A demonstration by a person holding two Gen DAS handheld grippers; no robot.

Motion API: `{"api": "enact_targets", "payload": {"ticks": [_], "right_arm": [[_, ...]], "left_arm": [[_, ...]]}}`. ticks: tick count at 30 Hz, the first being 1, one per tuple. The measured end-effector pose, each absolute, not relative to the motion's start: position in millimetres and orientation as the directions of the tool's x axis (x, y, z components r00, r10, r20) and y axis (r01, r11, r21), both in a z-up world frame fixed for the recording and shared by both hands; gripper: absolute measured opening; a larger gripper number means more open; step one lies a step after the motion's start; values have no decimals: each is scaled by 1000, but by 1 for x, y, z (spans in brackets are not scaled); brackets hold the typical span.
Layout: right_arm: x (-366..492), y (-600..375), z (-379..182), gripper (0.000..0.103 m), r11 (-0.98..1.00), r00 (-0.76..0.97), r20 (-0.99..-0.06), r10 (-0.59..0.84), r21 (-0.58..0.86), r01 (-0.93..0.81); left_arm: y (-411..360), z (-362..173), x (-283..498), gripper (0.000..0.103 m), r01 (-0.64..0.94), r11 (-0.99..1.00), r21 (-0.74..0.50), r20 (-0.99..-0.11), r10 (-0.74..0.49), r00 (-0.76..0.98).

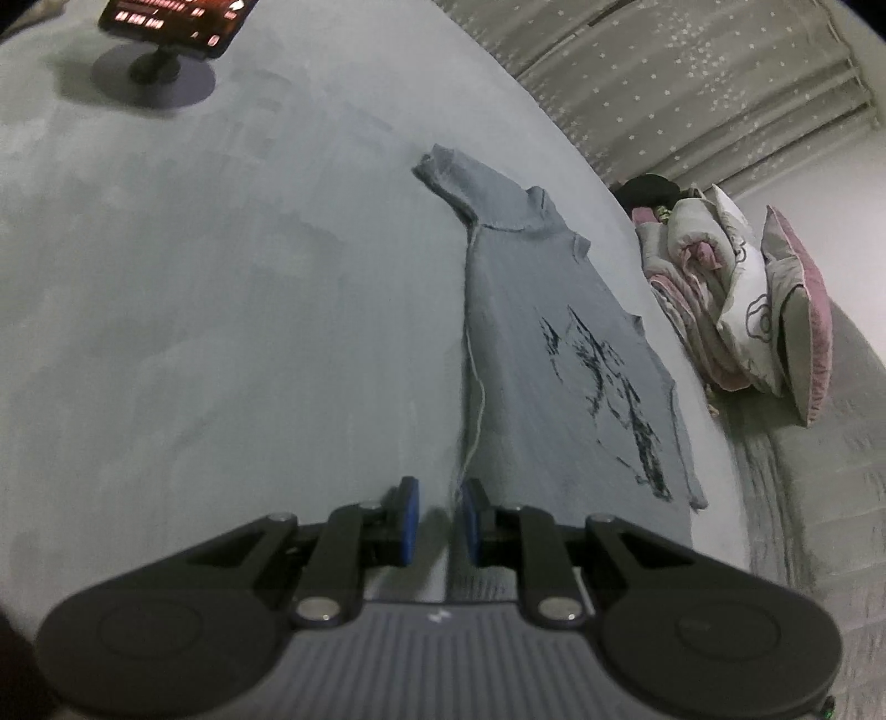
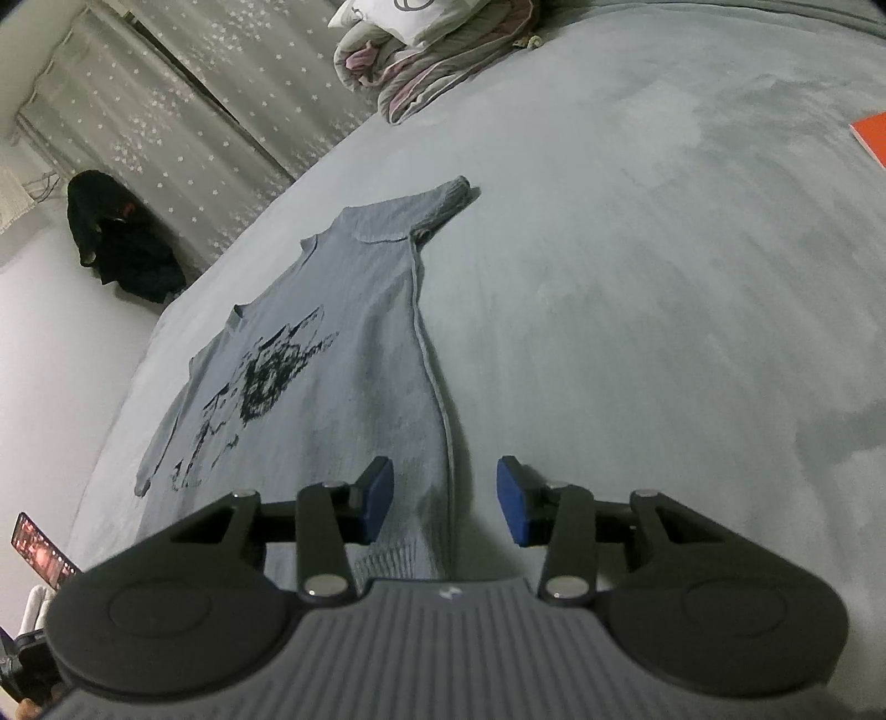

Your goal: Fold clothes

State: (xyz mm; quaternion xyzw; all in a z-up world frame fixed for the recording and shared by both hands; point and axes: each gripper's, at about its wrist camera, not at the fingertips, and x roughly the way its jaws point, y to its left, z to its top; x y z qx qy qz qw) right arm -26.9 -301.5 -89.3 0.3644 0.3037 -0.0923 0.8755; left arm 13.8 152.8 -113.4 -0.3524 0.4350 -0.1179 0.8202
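A grey-blue T-shirt [image 1: 531,343] with a dark print lies flat on the grey bed, folded along one long side, one sleeve pointing away. It also shows in the right wrist view [image 2: 354,354]. My left gripper [image 1: 440,520] is low at the shirt's near corner, its blue pads a narrow gap apart, the shirt's edge seam running between them; no firm pinch shows. My right gripper [image 2: 446,501] is open, its pads wide apart astride the shirt's folded edge at the near hem.
A phone on a round stand [image 1: 166,50] stands at the far left of the bed [image 1: 221,277]. Pillows and a rolled quilt [image 1: 736,310] pile at the right. An orange item [image 2: 872,138] lies at the right edge. Dark clothing [image 2: 122,243] sits by the curtain.
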Motion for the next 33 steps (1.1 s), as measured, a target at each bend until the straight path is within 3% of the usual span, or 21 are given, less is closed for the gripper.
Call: {"api": "enact_targets", "payload": {"ticks": [23, 33], "right_arm": [[-41, -281, -93, 42, 759, 778, -626, 50, 530, 378], [-41, -258, -90, 41, 820, 743, -669, 10, 430, 377]], "left_arm": [[128, -114, -12, 17, -41, 760, -649, -651, -526, 548], [119, -115, -23, 15, -29, 752, -659, -655, -554, 514]]}}
